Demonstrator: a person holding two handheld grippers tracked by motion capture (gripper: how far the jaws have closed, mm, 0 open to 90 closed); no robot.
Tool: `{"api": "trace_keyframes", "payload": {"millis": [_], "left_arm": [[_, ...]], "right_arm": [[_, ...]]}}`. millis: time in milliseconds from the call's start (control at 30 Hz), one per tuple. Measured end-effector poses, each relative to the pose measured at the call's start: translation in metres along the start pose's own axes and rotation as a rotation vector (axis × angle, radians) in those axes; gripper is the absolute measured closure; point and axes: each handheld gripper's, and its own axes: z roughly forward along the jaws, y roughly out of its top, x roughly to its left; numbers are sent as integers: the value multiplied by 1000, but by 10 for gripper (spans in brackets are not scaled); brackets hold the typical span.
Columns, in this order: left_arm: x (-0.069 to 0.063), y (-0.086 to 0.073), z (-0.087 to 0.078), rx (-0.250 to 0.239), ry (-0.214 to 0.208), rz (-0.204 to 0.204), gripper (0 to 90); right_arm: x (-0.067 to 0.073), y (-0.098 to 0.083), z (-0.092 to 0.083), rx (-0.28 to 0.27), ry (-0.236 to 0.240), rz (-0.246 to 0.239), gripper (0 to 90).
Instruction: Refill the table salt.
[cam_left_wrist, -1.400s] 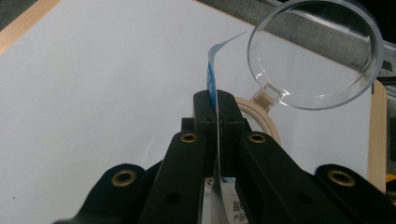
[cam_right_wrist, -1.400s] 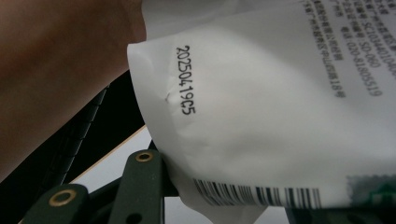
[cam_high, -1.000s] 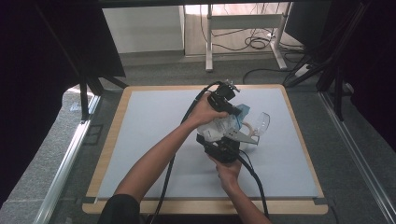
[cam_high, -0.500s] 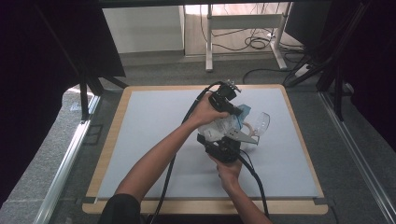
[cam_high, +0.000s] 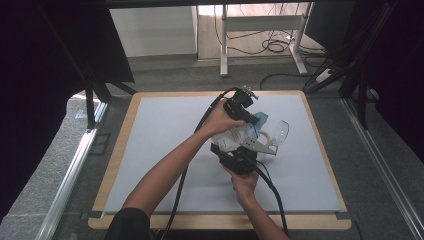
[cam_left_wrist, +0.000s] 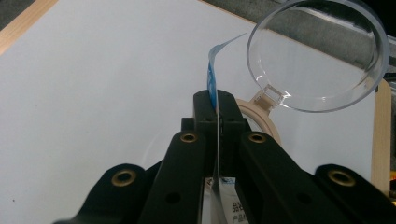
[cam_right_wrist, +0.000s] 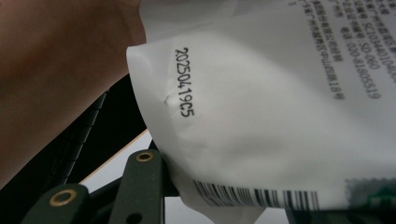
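Observation:
A white packet (cam_high: 234, 136) with a blue top edge (cam_high: 260, 120) is held up between both grippers over the middle of the mat. My left gripper (cam_high: 254, 121) is shut on the thin blue edge (cam_left_wrist: 213, 84), jaws pressed together on it. From below, my right gripper (cam_high: 239, 146) is shut on the packet's white body (cam_right_wrist: 261, 116), which carries a printed date code and a barcode and hides one jaw; the other finger (cam_right_wrist: 144, 179) lies against it. Just past the packet a clear round lid (cam_left_wrist: 317, 56) stands hinged open on a beige ring (cam_left_wrist: 264, 122).
A pale mat (cam_high: 165, 140) covers the wooden-edged table (cam_high: 117, 155). The clear lid (cam_high: 281, 131) and its jar stand right of the grippers. Cables trail from both grippers toward the near edge. The person's left hand (cam_right_wrist: 56, 70) is close beside the packet.

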Motion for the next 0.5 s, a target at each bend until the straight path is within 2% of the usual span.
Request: {"api": "trace_keyframes", "payload": {"millis": [500], "left_arm": [[0, 0, 1, 3, 1, -1, 898]], "right_arm": [[-1, 0, -1, 1, 4, -2, 617]]}}
